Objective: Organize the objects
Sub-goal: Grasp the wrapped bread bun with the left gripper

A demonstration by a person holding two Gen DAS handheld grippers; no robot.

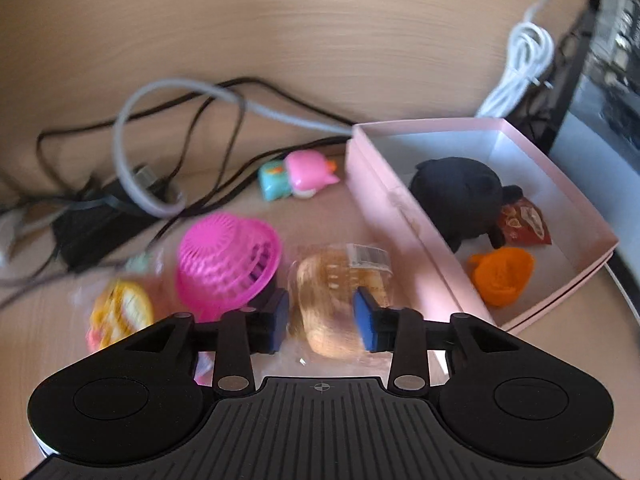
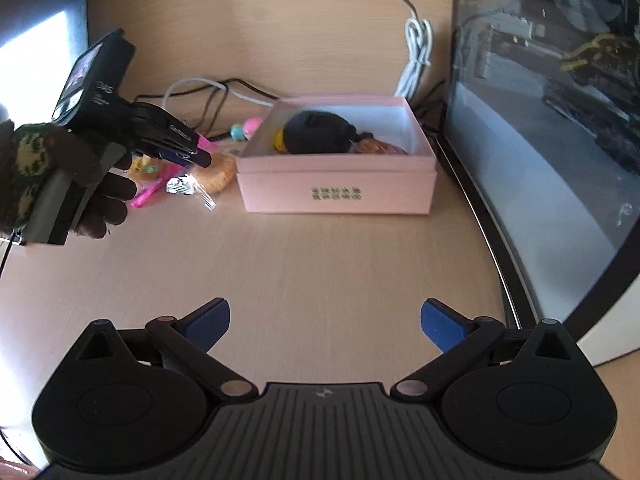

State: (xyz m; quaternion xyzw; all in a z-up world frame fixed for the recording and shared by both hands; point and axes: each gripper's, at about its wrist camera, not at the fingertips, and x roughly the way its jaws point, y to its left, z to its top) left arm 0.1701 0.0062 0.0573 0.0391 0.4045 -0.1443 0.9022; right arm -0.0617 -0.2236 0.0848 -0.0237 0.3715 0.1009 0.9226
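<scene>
Blue pads (image 1: 280,322) of your left gripper (image 1: 322,320) stand partly apart on either side of the golden-brown pastry in a clear plastic wrapper (image 1: 332,300). They bracket it, but you cannot tell from the blurred left wrist view whether they press it yet. The pastry lies on the light wooden desk (image 2: 320,264), just left of the shallow pink cardboard box (image 1: 400,216), almost against its wall.

Just left of the pastry sits the bright pink slotted plastic basket (image 1: 228,264), and nearer and further left a yellow and white wrapped snack (image 1: 120,312). Farther off lie a small pink and teal toy (image 1: 300,176) and a tangle of black and grey cables (image 1: 160,140).

Inside the box are a black rounded plush (image 1: 460,196), an orange crumpled cup-like thing (image 1: 502,276) and a dark red foil packet (image 1: 524,224).

Your right gripper (image 2: 325,322) hangs wide open and empty over bare desk, near you and well apart from the box.

What could go wrong: the wrapper is slick and loose, so the pads may pinch film alone and the pastry may slide out as you lift. Squeeze too hard and you likely crush it. The left pad is close to the basket and could nudge it. Carrying right, a low pass could catch the box wall and shove the box.
</scene>
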